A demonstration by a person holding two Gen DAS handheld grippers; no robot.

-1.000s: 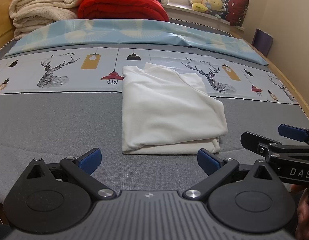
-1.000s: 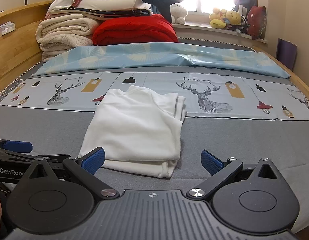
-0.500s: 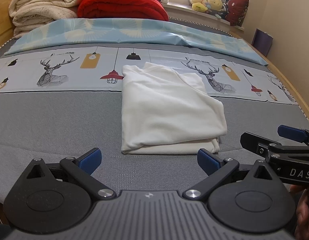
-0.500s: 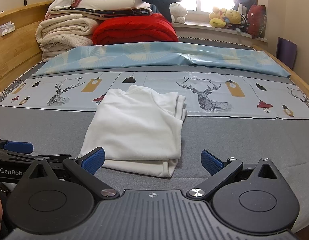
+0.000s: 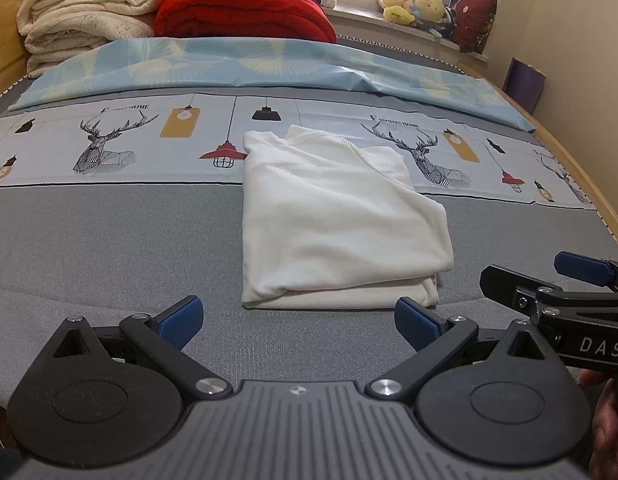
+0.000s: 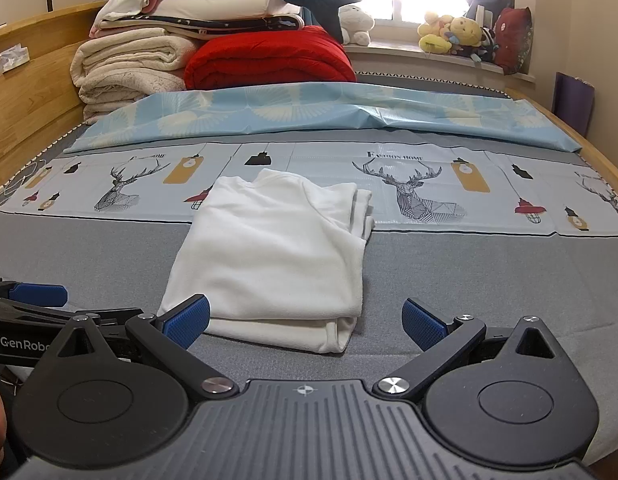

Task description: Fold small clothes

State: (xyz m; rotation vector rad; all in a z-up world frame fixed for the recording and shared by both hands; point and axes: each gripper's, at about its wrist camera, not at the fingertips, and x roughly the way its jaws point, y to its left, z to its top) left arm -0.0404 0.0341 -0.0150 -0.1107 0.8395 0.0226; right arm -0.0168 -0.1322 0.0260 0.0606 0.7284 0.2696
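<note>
A white garment [image 5: 333,220] lies folded into a rough rectangle on the grey bed cover, its far end on the deer-print sheet; it also shows in the right wrist view [image 6: 277,256]. My left gripper [image 5: 297,322] is open and empty, just short of the garment's near edge. My right gripper [image 6: 307,322] is open and empty, also just short of the near edge, slightly to the right. The right gripper's fingers [image 5: 581,268] show at the left view's right edge, and the left gripper's fingers [image 6: 37,294] show at the right view's left edge.
Stacked cream blankets [image 6: 129,68] and a red quilt [image 6: 269,60] sit at the bed's far end, behind a light blue sheet [image 6: 309,108]. Plush toys [image 6: 457,34] line the windowsill. A wooden bed frame [image 6: 29,92] runs along the left side.
</note>
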